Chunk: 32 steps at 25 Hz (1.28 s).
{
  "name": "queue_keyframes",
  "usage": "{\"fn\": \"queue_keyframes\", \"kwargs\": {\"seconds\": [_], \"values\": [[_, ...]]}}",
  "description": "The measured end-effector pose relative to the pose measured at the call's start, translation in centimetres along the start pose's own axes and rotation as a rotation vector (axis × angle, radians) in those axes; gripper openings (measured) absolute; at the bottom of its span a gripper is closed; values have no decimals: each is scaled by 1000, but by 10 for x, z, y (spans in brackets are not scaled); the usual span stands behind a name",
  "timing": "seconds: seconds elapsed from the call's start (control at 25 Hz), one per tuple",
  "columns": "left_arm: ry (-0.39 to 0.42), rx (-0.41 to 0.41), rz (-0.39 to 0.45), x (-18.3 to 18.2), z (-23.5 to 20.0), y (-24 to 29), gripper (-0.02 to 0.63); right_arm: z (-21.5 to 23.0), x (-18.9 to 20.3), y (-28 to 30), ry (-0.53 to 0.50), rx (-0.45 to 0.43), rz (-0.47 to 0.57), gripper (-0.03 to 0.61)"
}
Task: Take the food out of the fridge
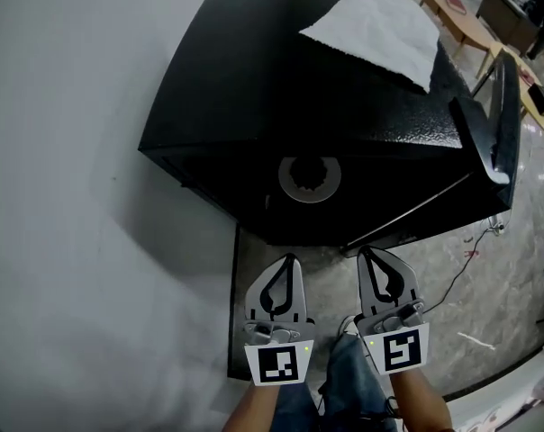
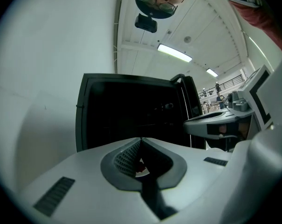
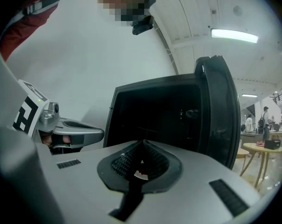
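I cannot make out the food in any view. The inside of the fridge (image 1: 281, 88) is a dark hollow, and all I pick out at its front from the head view is a round grey disc (image 1: 310, 178). Whatever I am after must sit somewhere in that shadow. The fridge is a small black box on the floor beside a white wall. Its door (image 1: 495, 120) stands swung open on the right, and the right gripper view shows it edge-on (image 3: 220, 111). A white cloth (image 1: 380, 25) lies on top of the fridge.

The 2 tools hang side by side in front of the opening, pointing level into it and clear of the fridge. The left tool (image 1: 287, 259) is clenched, tips pressed together with nothing between them. The right tool (image 1: 366, 252) is clenched the same way and is just as empty.

I see 3 risks from here:
- Going into that dark space with the jaws closed, I could nudge the food over or shove it deeper, so the jaws need to part before I go in.
- The right tool is the nearer one to the open door. A sideways bump there could swing the door into my path.
- A thin cable (image 1: 452, 282) trails over the floor to the right, and it could snag if I shift that way.
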State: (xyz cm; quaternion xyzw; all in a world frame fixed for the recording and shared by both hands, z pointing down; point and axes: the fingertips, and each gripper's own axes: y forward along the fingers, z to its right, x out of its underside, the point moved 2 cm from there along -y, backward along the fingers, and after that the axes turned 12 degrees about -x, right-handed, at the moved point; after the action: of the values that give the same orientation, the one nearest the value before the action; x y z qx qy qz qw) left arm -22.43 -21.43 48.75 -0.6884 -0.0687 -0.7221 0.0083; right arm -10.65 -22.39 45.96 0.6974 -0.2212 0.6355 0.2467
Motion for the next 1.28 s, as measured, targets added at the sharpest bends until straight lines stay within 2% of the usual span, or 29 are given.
{"fn": "queue_keyframes", "kwargs": {"seconds": [0.12, 0.2, 0.24, 0.36, 0.48, 0.56, 0.68, 0.72, 1.28], "values": [[-77, -36, -9, 26, -1, 7, 15, -2, 26, 6, 4, -7, -9, 22], [-70, -39, 6, 43, 0, 13, 15, -3, 47, 9, -1, -21, -28, 22], [-48, -34, 11, 52, 1, 18, 15, -3, 57, 10, 4, -25, -35, 21], [142, 23, 12, 78, 7, 29, 15, -4, 80, 8, 33, -22, -53, 22], [178, 25, 10, 97, 11, 35, 15, -6, 101, 5, 31, -24, -64, 22], [137, 7, 3, 109, 12, 36, 15, -5, 116, 4, 29, -19, -70, 22], [-73, -75, -9, 124, 10, 37, 15, 0, 135, 5, 39, -4, -74, 23], [-100, -87, -12, 128, 10, 38, 15, 2, 139, 5, 45, 2, -74, 23], [-136, -84, -4, 131, 17, 57, 15, -2, 144, -4, 76, 11, -78, 23]]}}
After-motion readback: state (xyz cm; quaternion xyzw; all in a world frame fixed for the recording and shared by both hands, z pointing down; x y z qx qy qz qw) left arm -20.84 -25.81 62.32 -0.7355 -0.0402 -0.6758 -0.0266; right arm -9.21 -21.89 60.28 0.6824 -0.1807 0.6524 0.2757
